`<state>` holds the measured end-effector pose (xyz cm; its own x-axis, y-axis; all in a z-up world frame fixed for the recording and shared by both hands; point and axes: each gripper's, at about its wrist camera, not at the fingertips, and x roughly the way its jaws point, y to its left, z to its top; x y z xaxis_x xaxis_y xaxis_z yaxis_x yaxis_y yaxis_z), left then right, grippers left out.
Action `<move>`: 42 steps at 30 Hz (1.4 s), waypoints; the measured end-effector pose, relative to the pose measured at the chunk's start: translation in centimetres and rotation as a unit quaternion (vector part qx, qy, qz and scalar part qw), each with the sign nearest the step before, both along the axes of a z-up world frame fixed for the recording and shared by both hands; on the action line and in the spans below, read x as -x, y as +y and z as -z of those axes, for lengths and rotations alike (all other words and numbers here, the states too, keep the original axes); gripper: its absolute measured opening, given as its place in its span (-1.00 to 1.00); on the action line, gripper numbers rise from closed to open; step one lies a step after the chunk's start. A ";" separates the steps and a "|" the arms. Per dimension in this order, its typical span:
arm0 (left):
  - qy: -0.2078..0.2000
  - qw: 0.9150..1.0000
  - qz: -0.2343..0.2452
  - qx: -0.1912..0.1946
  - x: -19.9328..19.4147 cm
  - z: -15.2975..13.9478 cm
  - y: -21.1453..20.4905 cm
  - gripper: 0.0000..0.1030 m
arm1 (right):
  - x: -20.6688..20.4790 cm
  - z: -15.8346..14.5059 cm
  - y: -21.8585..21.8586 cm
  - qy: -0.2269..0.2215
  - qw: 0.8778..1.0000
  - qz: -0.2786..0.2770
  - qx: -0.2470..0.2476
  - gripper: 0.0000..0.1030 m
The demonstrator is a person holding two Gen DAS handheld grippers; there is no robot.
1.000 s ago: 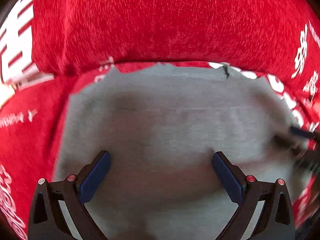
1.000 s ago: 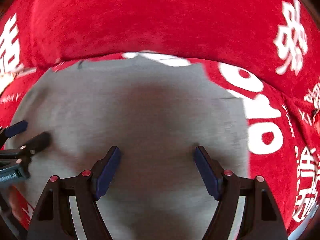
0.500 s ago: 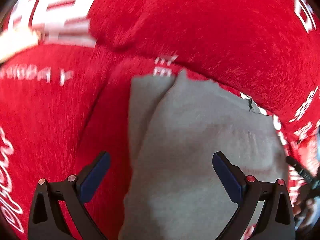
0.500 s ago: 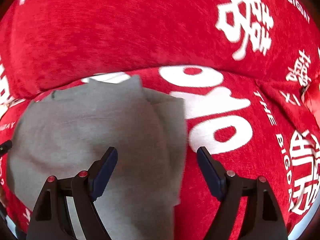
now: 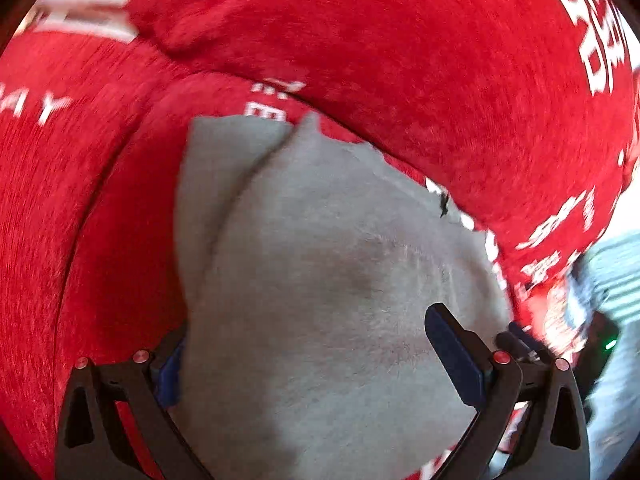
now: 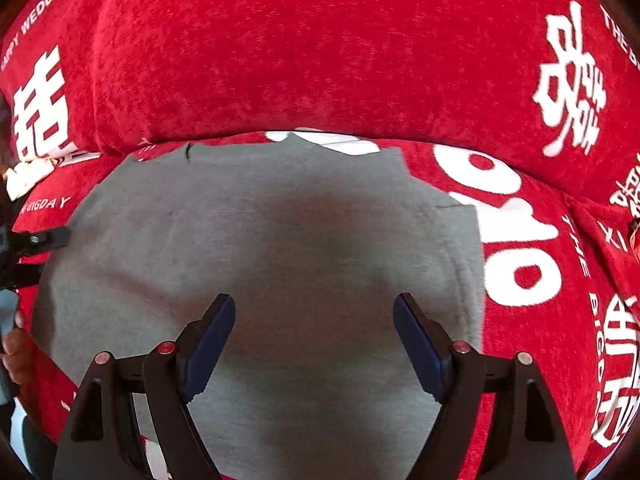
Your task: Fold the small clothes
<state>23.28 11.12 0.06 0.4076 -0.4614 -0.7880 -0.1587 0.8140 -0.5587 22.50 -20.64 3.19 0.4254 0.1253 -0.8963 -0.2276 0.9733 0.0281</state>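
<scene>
Left wrist view: left gripper (image 5: 320,354) spread wide, its left finger under the garment (image 5: 320,280) edge. Right gripper (image 6: 314,344), also wide, hovers over the cloth on the red cover (image 6: 320,60). Risk: closing now may bunch layers and skew the fold.

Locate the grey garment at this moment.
The grey garment lies flat on the red printed cover, filling the lower centre of both wrist views, just before the raised red cushion, with the right gripper hanging open above it.
</scene>
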 end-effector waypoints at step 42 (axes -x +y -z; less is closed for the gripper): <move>0.056 0.996 -0.029 -0.062 -0.4 -0.7 0.4 -0.51 | 3.6 2.1 6.6 -0.010 0.996 0.008 0.090 0.99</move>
